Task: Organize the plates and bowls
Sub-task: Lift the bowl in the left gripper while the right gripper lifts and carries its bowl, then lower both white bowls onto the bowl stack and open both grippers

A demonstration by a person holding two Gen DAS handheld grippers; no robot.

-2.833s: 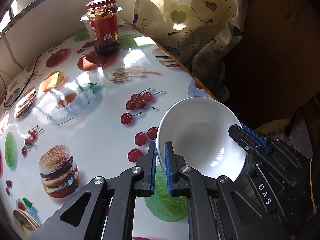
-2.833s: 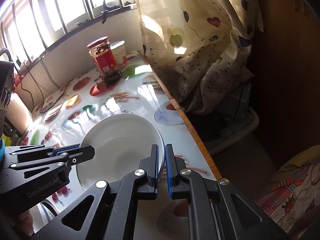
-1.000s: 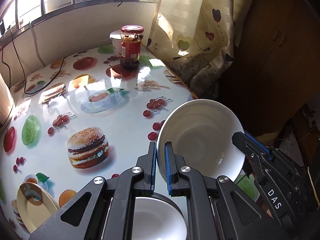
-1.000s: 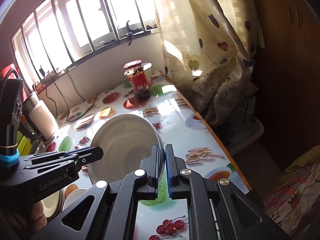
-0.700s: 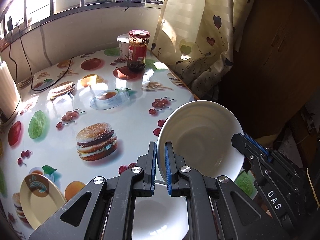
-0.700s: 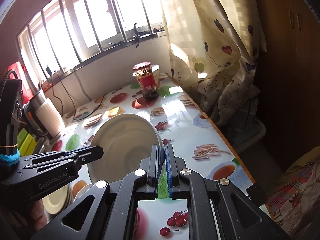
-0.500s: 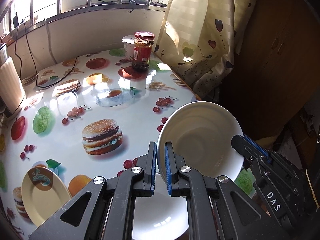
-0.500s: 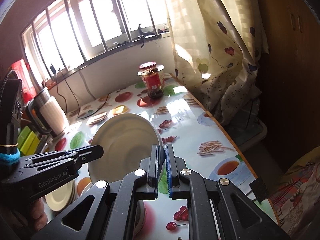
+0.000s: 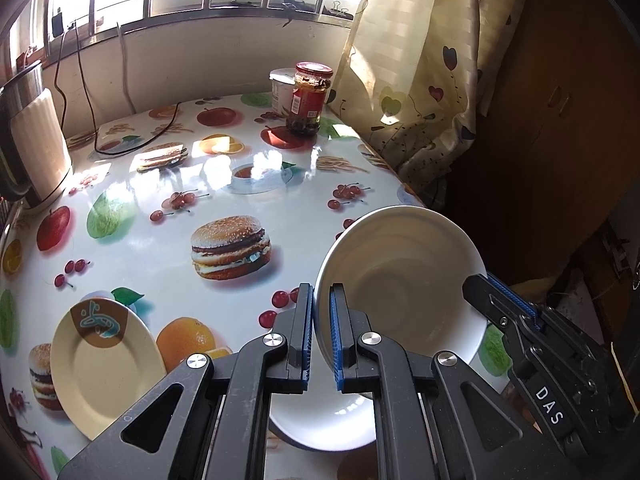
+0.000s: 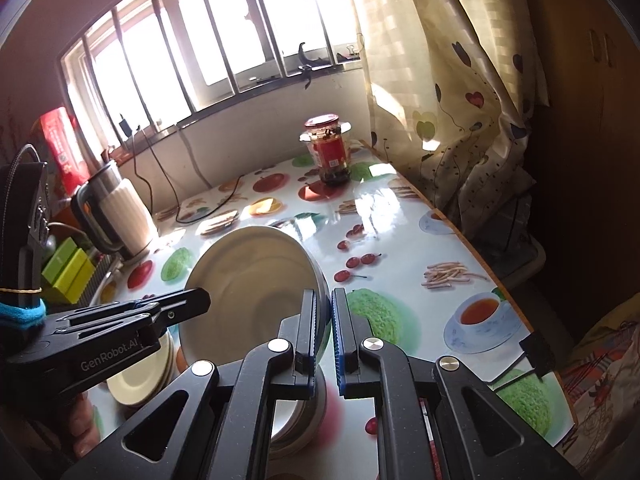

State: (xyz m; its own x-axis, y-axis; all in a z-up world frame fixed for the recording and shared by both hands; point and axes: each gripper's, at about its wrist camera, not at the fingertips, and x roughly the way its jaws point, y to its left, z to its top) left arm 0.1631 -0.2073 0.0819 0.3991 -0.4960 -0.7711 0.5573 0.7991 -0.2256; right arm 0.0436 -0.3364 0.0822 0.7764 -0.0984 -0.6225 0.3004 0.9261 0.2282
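Together, both grippers held one white bowl (image 9: 404,280) in the air above the table (image 9: 288,220). The left gripper (image 9: 321,344) pinched the bowl's left rim between its blue pads, and the fingers were pressed on the thin wall with only the rim between them. The right gripper (image 10: 324,340) pinched the opposite rim in the same way, so the bowl stood tilted on its edge between the two tools. In the left wrist view its hollow side faced the camera; in the right wrist view its underside (image 10: 252,280) faced the camera.

Just below the left fingers, a second white bowl (image 9: 324,420) sat on the table, partly hidden by the gripper body. In the right wrist view it appeared under the fingers as the top of a small stack (image 10: 296,416), but I cannot tell how many pieces were in it. To the left of the fingers lay a cream plate (image 9: 104,364) with a brown and teal pattern, apart from the bowls.

Farther ahead of the fingers, the printed oilcloth showed a burger, cherries and fruit. At the far edge stood a glass jar (image 9: 306,98) with a red lid, with a white tub (image 9: 282,90) just behind it. Far to the left was a white kettle (image 10: 120,212), and a patterned curtain (image 9: 416,60) hung at the far right.
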